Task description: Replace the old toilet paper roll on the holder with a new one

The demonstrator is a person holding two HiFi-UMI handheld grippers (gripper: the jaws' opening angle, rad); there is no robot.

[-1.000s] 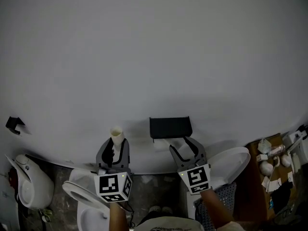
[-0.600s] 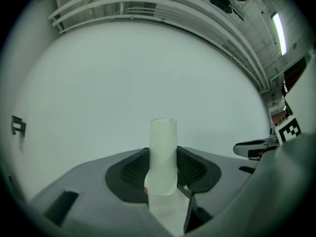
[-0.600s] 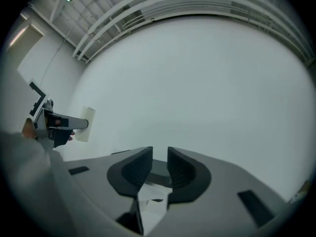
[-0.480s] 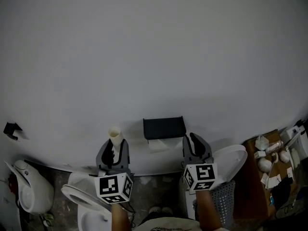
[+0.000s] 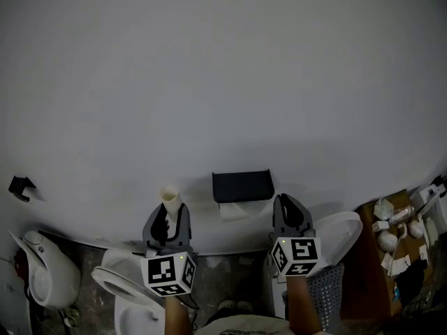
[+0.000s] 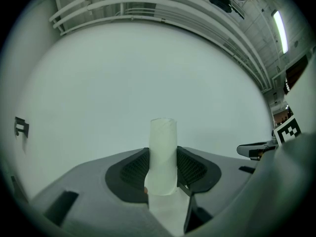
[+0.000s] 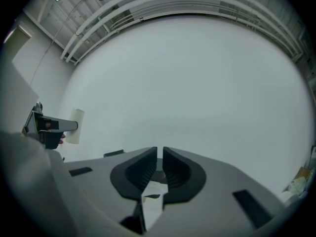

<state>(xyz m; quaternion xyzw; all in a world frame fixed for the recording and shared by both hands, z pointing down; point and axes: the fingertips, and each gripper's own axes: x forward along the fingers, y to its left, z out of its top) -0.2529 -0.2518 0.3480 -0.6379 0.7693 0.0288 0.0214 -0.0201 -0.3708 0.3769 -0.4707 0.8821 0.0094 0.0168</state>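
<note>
Cardboard tube point(image 6: 163, 137), old roll's bare core, upright, clenched in left tool point(image 6: 163, 169), left of black wall holder point(image 5: 242, 185). Light, crushable: grip mid-length, gently. Right tool point(image 7: 159, 157) has just been closing, now clamped empty beside holder.

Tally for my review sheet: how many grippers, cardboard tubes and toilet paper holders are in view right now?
Grippers: 2, the left gripper and the right gripper
Cardboard tube: 1
Toilet paper holder: 1
Total: 4
</note>
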